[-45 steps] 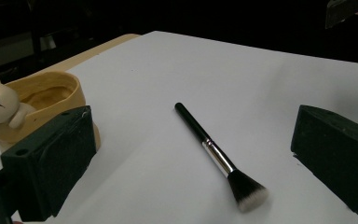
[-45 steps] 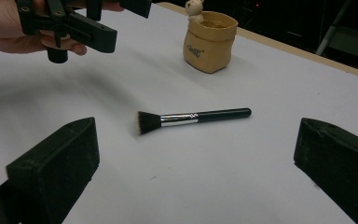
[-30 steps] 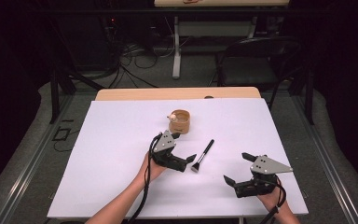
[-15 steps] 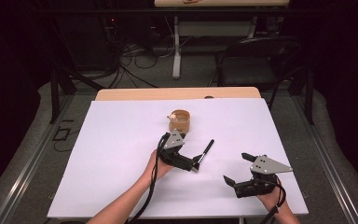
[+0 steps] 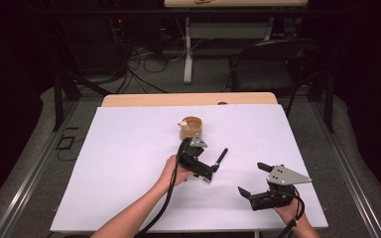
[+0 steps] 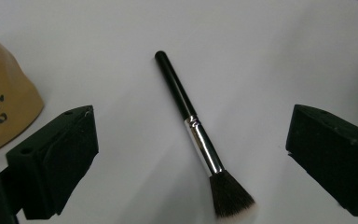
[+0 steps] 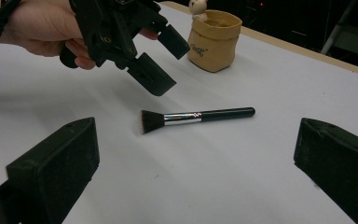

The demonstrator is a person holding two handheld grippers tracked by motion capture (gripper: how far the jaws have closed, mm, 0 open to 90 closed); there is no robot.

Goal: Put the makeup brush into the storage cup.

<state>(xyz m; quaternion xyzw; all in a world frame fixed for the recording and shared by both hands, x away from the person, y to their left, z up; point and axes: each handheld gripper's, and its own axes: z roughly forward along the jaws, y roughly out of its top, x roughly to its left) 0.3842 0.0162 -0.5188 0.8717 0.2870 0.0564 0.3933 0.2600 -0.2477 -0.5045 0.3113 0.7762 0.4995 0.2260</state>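
Hovering with jaws wide apart, left gripper [image 5: 209, 170] grips nothing; makeup brush [image 6: 196, 136] lies flat on white table [image 5: 129, 148] between its fingers [image 6: 56, 154], touching neither. Bristles nearest fingers, handle pointing away. Tan pouch [image 5: 191, 127] beyond. Right gripper [image 5: 254, 181] spread wide, empty, well apart from brush.
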